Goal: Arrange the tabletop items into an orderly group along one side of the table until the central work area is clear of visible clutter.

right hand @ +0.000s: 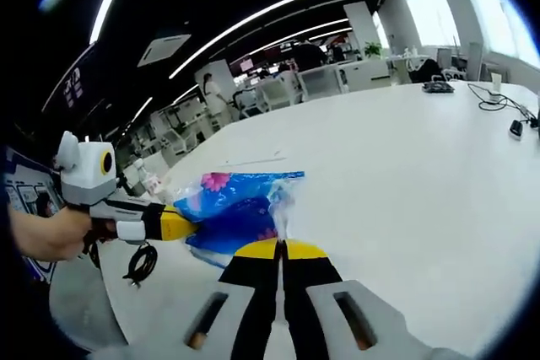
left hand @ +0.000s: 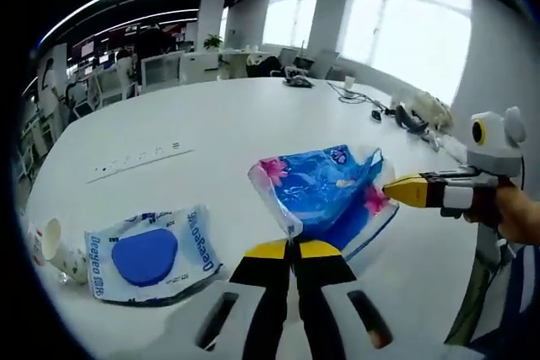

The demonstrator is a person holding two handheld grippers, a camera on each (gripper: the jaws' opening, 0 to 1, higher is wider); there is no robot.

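Both claws closed on blue floral tissue pack (left hand: 325,191), held between them above white surface (left hand: 211,132). Left claw (left hand: 293,248) pinches one end, right claw (right hand: 279,248) the other. Left gripper view adds Deeyeo wipes pack (left hand: 150,255), paper cups (left hand: 52,246).

Both views are looking low and close across the white surface (left hand: 211,132) from opposite ends of the blue tissue pack (left hand: 325,187), each facing the other hand-held gripper.
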